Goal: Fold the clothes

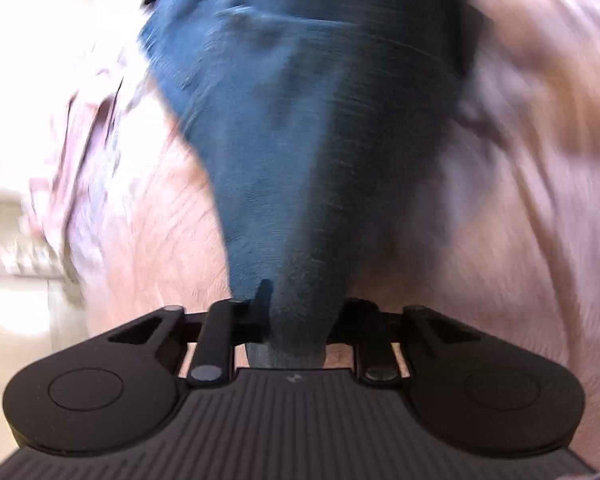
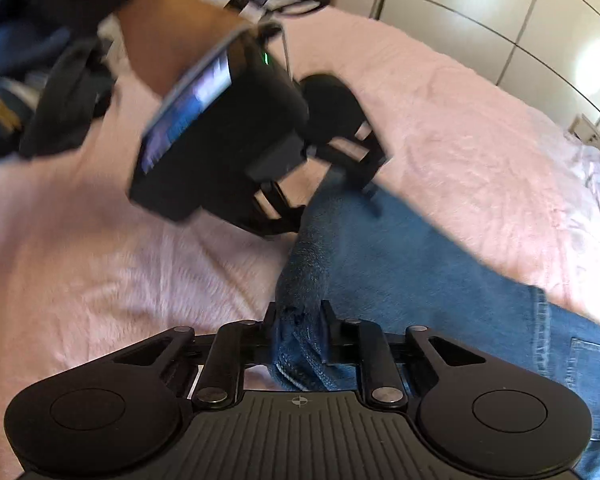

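STEP: fold blue denim jeans [image 2: 400, 264] lying on pink bed cover [image 2: 80, 248] | LEFT gripper [image 1: 288, 320]: fingers clenched on denim | RIGHT gripper [image 2: 300, 320]: fingers clenched on denim edge | ADVICE: lift both together, keep cloth taut, align edges.

Jeans [image 2: 400, 264] lay on the bedspread [image 2: 100, 248], running from the near right toward the middle. Right gripper [image 2: 300, 320] sat at their near edge, fabric between its fingers. Left gripper [image 2: 340, 196] sat at the jeans' far end. Clothes pile [image 2: 28, 80] lay far left on the bed; wardrobe doors [image 2: 500, 20] stood far right.
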Available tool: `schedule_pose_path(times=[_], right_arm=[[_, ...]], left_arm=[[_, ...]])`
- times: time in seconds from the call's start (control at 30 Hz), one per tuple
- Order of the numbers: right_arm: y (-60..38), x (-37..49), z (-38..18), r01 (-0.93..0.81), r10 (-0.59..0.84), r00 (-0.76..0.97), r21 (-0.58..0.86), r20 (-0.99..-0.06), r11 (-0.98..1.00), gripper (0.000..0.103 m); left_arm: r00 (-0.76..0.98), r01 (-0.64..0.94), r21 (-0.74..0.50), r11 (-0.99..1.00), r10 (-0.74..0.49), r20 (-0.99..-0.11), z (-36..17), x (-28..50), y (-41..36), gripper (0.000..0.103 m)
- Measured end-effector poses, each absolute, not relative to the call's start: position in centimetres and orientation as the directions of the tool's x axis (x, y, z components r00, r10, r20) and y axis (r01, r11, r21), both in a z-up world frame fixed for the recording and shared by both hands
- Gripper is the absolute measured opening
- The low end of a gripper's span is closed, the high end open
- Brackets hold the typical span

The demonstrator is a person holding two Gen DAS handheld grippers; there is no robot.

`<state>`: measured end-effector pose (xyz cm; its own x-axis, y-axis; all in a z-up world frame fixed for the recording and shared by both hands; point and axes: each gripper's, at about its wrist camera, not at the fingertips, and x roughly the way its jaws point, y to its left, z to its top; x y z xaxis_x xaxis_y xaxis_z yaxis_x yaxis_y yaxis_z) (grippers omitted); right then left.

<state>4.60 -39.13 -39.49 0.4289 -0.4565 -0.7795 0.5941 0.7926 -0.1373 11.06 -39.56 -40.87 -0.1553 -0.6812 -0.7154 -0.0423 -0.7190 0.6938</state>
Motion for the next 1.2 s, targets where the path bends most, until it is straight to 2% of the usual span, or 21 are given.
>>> schedule_pose_path(times=[0.2, 0.43, 0.67, 0.77, 0.93, 1.03, 1.07, 1.1, 1.17, 1.2], right_arm=[[-37.6, 3.8, -34.0, 0.619, -0.471, 0.476, -0.097, -0.743, 0.779, 0.016], [-36.8, 0.9, -28.2, 0.623, -0.408, 0.592, 0.073, -0.695, 0.779, 0.016], [-42.6, -7.9, -24.5, 0.638, -0.372, 0.713, 0.331, -0.594, 0.696, 0.016], [-46.6, -14.6, -23.2, 0.641, -0.385, 0.749, 0.441, -0.54, 0.628, 0.016], [-52.8, -27.2, -22.3, 0.668, -0.452, 0.744, 0.564, -0.492, 0.487, 0.016], [-55.7, -33.8, -23.6, 0.715, -0.512, 0.693, 0.573, -0.507, 0.401, 0.016], [-56.7, -35.9, -24.8, 0.731, -0.53, 0.671, 0.578, -0.517, 0.361, 0.016], [-57.6, -37.9, -26.2, 0.743, -0.544, 0.652, 0.588, -0.528, 0.32, 0.016], [-59.3, -41.5, -30.2, 0.766, -0.543, 0.604, 0.613, -0.584, 0.192, 0.018], [-59.9, -43.0, -32.5, 0.778, -0.532, 0.572, 0.619, -0.624, 0.112, 0.023]], left_arm=[[-0.159, -0.054, 0.673, -0.737, -0.66, -0.735, -34.1, 10.7, -38.9, 0.012], [-0.076, -0.078, 0.551, -0.831, -0.546, -0.834, -28.0, 9.4, -38.3, 0.012], [-0.031, 0.027, 0.497, -0.867, -0.498, -0.867, -22.5, 1.1, -47.7, 0.012], [-0.062, 0.046, 0.485, -0.873, -0.487, -0.871, -20.7, -4.4, -53.2, 0.012], [-0.128, 0.022, 0.478, -0.878, -0.477, -0.87, -20.9, -14.9, -61.5, 0.014], [-0.151, 0.047, 0.459, -0.887, -0.46, -0.875, -24.1, -20.3, -65.9, 0.022], [-0.156, 0.079, 0.441, -0.894, -0.448, -0.88, -25.5, -22.0, -67.6, 0.029], [-0.162, 0.127, 0.418, -0.9, -0.434, -0.886, -26.7, -23.2, -69.1, 0.031], [-0.165, 0.197, 0.384, -0.902, -0.417, -0.894, -28.5, -24.9, -71.3, 0.031], [-0.163, 0.223, 0.372, -0.901, -0.411, -0.897, -29.2, -25.3, -71.9, 0.032]])
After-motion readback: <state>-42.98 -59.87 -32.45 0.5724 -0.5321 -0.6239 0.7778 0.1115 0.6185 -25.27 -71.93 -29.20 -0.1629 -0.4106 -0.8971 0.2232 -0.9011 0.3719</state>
